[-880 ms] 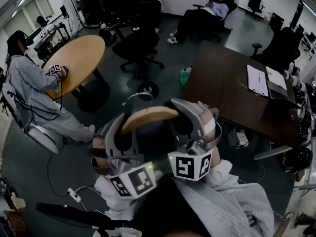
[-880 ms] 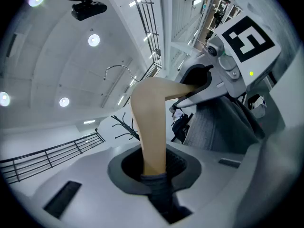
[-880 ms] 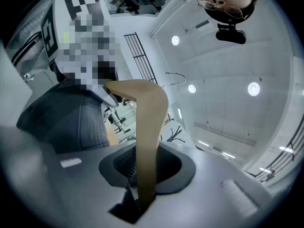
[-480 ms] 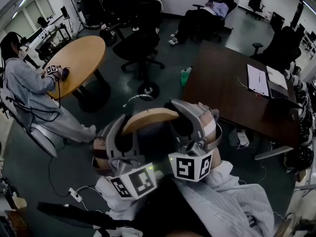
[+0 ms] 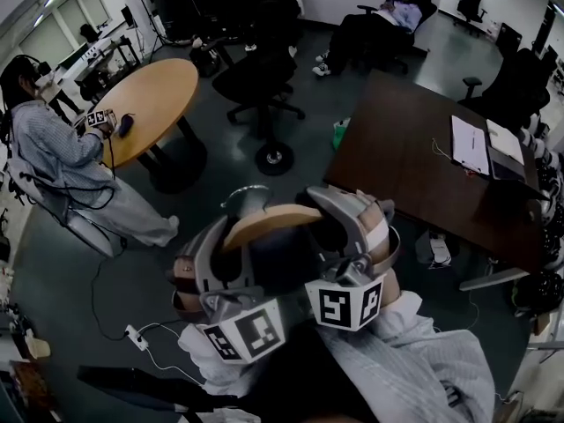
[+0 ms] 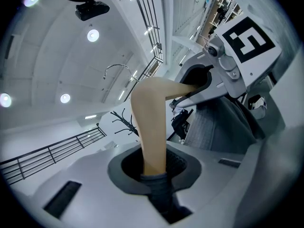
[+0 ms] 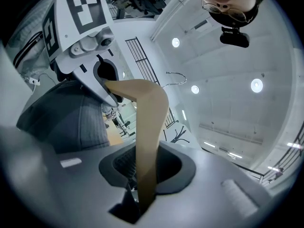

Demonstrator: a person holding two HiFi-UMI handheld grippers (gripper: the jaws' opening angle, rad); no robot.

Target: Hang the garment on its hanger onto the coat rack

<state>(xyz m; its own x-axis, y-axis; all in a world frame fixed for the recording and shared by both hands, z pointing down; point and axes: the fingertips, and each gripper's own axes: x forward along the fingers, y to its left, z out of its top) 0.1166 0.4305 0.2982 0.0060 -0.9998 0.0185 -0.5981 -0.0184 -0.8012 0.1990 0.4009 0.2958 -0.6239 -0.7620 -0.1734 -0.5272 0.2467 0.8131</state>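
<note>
A curved wooden hanger (image 5: 273, 218) with a metal hook (image 5: 247, 196) is held up between both grippers, and a dark grey garment (image 5: 291, 263) hangs from it. My left gripper (image 5: 211, 263) is shut on the hanger's left arm (image 6: 149, 127), where a fold of garment (image 6: 159, 194) also sits in the jaws. My right gripper (image 5: 357, 236) is shut on the other arm (image 7: 147, 137). A black coat rack (image 6: 124, 122) stands far off in the left gripper view. The coat rack (image 7: 178, 136) also shows small behind the hanger in the right gripper view.
A dark brown desk (image 5: 423, 157) with papers stands to the right and a round wooden table (image 5: 150, 104) to the left. A black office chair (image 5: 260, 77) is ahead. One person (image 5: 62, 157) sits at the left, another (image 5: 379, 25) reclines at the back. A power strip (image 5: 137, 337) lies on the floor.
Both grippers keep their hold on the hanger. The hanger and its hook have sunk slightly in the head view, and the room has shifted a little to the right.
</note>
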